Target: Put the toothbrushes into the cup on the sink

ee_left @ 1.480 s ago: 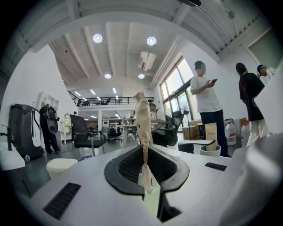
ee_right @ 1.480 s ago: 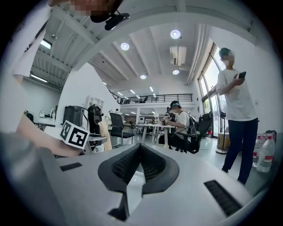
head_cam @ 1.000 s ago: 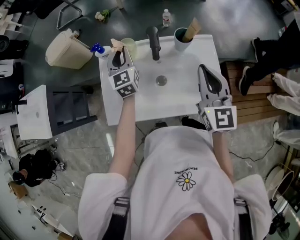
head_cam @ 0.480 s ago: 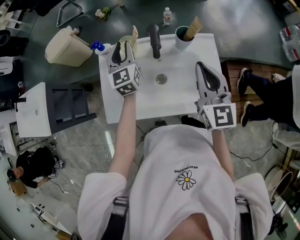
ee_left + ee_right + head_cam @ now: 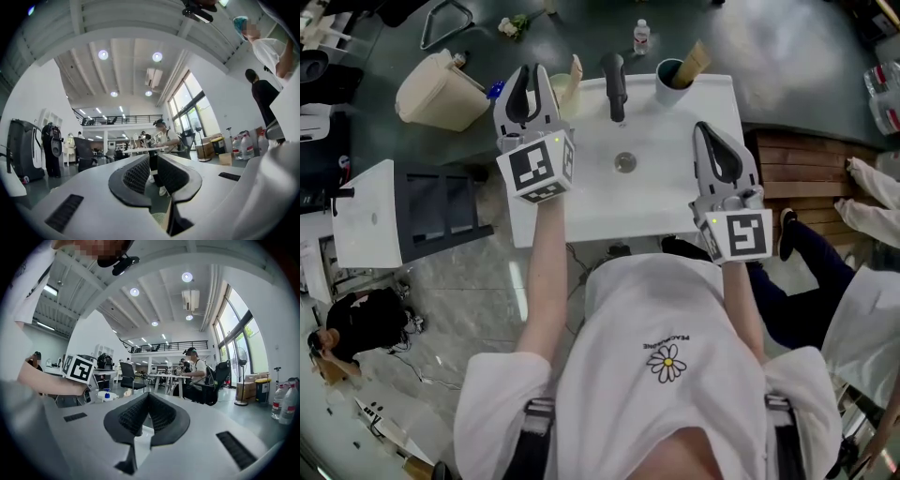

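at the back left corner of the sink (image 5: 670,192), my left gripper (image 5: 530,75) hangs just beside the pale cup (image 5: 555,92), its fingers a narrow slit apart with nothing between them. a beige toothbrush (image 5: 574,71) stands in that cup, leaning on the rim. my right gripper (image 5: 705,133) sits over the sink's right side, fingers closed tip to tip and empty. i judge the drop made, so the job now is a clean exit: lift up and away to the left, wide of the handle, so i neither tip the cup nor nudge the blue-topped bottle (image 5: 495,91) beside it. counting: two cups, the pale one and a dark cup (image 5: 667,75) right of the tap (image 5: 615,80); two brushes, one per cup, the second brush (image 5: 692,62) broader; none loose on the sink that i can see; one bottle.
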A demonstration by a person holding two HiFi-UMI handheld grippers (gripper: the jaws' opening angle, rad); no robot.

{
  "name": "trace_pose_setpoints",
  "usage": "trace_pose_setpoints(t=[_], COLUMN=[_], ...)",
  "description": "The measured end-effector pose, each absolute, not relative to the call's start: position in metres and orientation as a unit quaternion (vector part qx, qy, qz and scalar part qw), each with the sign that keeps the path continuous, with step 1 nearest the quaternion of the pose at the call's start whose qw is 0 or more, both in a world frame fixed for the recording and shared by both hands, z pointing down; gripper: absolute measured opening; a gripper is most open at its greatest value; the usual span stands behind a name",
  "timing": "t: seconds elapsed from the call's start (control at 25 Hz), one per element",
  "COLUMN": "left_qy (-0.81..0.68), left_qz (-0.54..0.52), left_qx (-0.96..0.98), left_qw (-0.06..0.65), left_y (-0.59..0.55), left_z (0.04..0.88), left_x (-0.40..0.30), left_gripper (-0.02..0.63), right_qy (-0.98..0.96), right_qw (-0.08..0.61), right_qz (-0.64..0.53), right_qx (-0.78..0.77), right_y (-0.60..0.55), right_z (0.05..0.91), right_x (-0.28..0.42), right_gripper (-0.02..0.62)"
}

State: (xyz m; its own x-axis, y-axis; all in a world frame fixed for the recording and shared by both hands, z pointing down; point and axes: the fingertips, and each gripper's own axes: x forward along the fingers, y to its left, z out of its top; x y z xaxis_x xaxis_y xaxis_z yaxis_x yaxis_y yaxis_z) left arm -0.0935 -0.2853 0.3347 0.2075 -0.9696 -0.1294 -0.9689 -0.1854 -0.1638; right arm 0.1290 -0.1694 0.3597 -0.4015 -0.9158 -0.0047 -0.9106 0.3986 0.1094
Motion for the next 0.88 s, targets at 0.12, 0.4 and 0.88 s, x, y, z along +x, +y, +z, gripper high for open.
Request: trace_pose_setpoints(t=[0.12,0.4,0.88], left_qy=[0.623,0.608,0.626], left_qz=[0.014,0.049,0.029], left_qx=[-0.769,-0.775,-0.770], left_qw=[0.141,0.166,0.119], left_y=[-0.266,-0.213,-0.181], left_z=[0.298,0.250,0.282], left_x=[-0.087,-0.064,-0.061], left_gripper=[0.046,0.017,0.017], right_qy=[-0.836,-0.833,-0.835], right_qw=[0.025,0.006,-0.011], right_qz=[-0.063,-0.083,-0.076], right_qx=[0.545,0.547,0.545], right_y=[-0.171,-0.171,-0.171], right_z=[0.347,0.329,0.323], right_x=[0.128,0.126,0.123], right_gripper=[0.011,0.011,0.011])
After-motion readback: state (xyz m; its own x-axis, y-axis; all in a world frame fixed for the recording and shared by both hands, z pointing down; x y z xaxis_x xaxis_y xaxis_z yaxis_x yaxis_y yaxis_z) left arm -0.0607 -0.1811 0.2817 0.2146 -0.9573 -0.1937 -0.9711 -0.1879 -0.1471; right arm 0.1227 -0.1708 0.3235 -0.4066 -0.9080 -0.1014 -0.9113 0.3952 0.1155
